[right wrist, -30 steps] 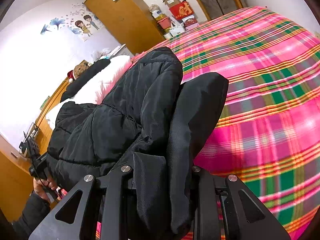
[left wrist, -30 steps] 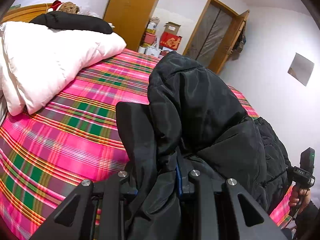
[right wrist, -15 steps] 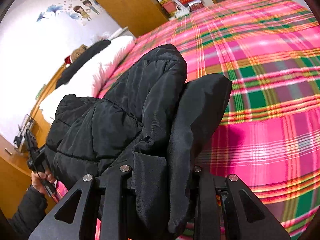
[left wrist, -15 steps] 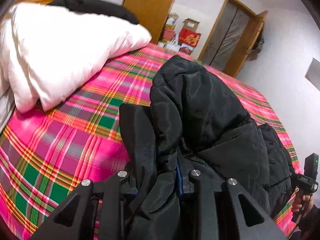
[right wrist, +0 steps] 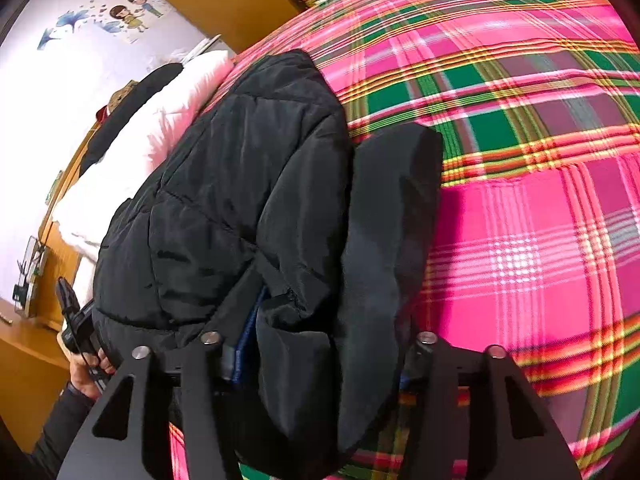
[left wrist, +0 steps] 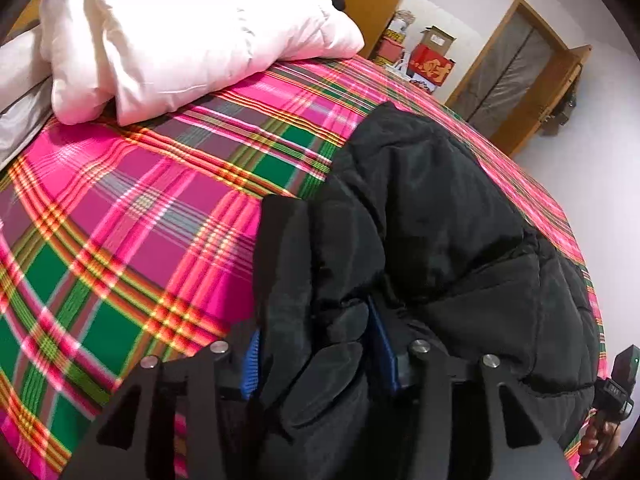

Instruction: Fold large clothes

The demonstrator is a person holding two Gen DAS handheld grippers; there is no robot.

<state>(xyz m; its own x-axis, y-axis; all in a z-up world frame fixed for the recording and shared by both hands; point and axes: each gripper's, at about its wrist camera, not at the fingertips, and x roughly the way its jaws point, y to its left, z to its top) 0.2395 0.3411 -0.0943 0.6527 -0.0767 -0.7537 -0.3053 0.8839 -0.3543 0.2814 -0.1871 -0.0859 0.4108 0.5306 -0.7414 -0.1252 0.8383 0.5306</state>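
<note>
A black padded jacket (left wrist: 440, 216) lies bunched on the pink plaid bed cover (left wrist: 132, 208), stretched between my two grippers. In the left wrist view my left gripper (left wrist: 316, 356) is opening; a thick fold of the jacket's edge still sits between its blue pads (left wrist: 250, 362), no longer squeezed. In the right wrist view the same jacket (right wrist: 248, 168) fills the left half. My right gripper (right wrist: 324, 352) is opening too, with a dark lining flap (right wrist: 384, 232) and padded edge loose between its fingers. The right finger's pad is hidden by cloth.
A white duvet (left wrist: 192, 28) is piled at the head of the bed, with a black garment (right wrist: 132, 108) on top. Stacked boxes (left wrist: 432, 60) and a wooden door (left wrist: 516, 72) stand beyond the bed. A hand (right wrist: 88, 368) grips the other tool beside a wooden cabinet (right wrist: 28, 376).
Both grippers have sunk toward the bed with the jacket, and both pairs of jaws have spread apart, loosening their grip on the fabric. The blue pads now show.
</note>
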